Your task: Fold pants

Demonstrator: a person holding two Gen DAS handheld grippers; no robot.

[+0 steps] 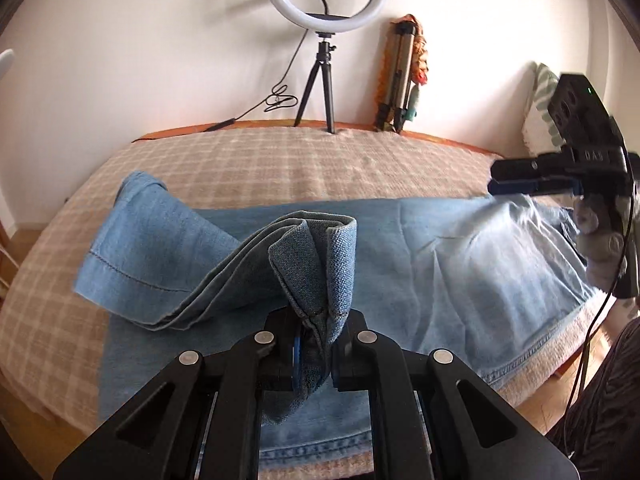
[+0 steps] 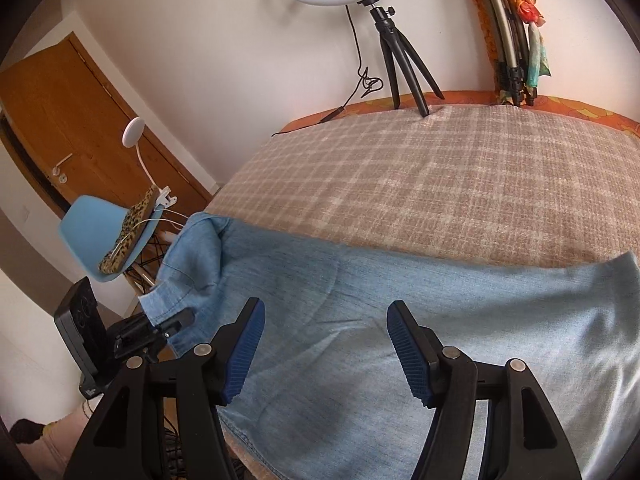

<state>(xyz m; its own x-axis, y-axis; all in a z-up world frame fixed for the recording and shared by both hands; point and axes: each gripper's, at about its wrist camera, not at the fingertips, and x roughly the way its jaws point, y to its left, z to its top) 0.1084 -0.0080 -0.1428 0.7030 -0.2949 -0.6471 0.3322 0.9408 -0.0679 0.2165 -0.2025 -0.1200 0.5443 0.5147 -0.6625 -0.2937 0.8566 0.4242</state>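
Left tool (image 1: 314,350) is clamped tight on the hem end of one leg of the light blue denim pants (image 1: 440,264), lifting that leg in a loose fold above the rest, which lies flat across the beige checked bed blanket (image 1: 280,164). Right tool (image 2: 326,346) hovers over the denim with its jaws wide apart, gripping nothing.

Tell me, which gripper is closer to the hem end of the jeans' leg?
Left. The left gripper is clamped on the hem, lifting it. The right gripper hovers open over the jeans, farther along.
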